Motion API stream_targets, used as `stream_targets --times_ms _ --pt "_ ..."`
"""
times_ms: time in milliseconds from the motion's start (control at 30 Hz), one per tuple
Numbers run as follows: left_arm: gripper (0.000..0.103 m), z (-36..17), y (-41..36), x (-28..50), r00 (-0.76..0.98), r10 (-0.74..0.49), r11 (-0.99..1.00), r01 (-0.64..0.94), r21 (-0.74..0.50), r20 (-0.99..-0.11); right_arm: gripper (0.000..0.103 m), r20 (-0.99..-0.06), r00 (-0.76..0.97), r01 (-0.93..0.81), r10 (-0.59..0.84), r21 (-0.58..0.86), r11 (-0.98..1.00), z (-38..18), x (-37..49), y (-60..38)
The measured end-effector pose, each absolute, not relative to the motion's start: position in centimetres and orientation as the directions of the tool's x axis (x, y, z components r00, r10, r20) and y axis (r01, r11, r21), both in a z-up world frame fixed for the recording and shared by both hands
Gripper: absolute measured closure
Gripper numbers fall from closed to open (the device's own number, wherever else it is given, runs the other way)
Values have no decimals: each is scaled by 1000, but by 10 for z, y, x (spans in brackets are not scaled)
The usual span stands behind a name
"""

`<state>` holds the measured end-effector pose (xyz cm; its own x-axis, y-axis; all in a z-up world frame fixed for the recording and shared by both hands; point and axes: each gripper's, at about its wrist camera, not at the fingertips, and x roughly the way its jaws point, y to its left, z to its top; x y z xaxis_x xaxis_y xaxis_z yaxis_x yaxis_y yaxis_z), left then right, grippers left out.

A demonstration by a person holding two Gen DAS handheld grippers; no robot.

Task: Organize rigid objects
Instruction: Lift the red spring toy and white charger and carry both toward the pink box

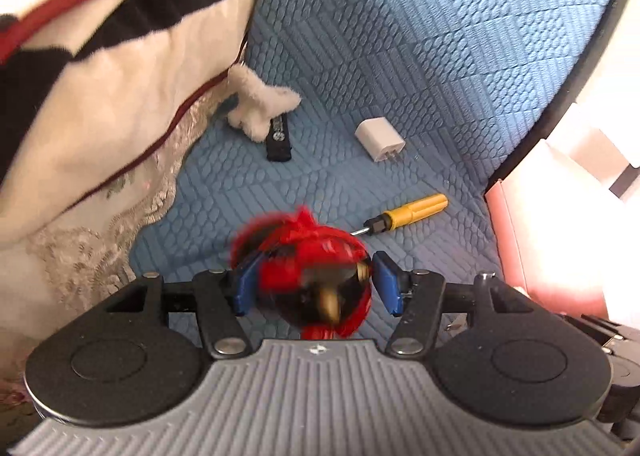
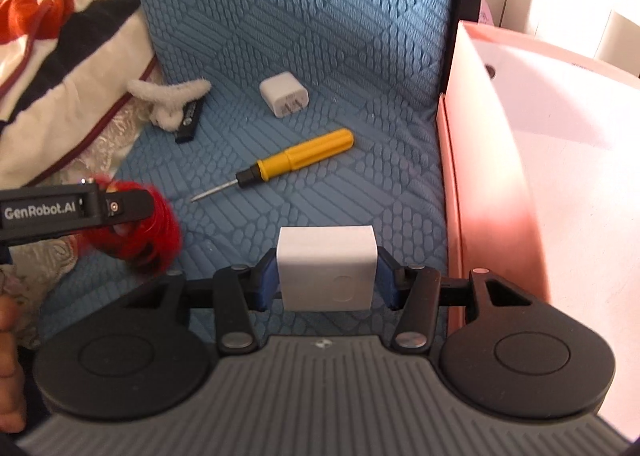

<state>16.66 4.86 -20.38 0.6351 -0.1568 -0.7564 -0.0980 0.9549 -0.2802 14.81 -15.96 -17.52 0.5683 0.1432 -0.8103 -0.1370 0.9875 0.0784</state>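
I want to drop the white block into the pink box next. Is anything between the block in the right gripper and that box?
Nothing visible does. The right gripper holds the white block, and the pink box stands open just to its right. The yellow screwdriver and white charger lie ahead, off that path.

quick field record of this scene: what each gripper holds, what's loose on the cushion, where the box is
left gripper: shut on red-and-black ornament
right gripper: shut on white cube
loose on blue cushion: yellow screwdriver, white charger plug, black stick partly under the blanket
pink box: open, beside the cushion's right edge
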Motion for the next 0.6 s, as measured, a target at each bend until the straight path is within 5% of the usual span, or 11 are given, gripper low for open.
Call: stream_targets --times_ms 600 --pt "39 -171 39 122 687 -194 954 -36 -299 -700 50 -781 604 -148 162 90 985 -150 110 -170"
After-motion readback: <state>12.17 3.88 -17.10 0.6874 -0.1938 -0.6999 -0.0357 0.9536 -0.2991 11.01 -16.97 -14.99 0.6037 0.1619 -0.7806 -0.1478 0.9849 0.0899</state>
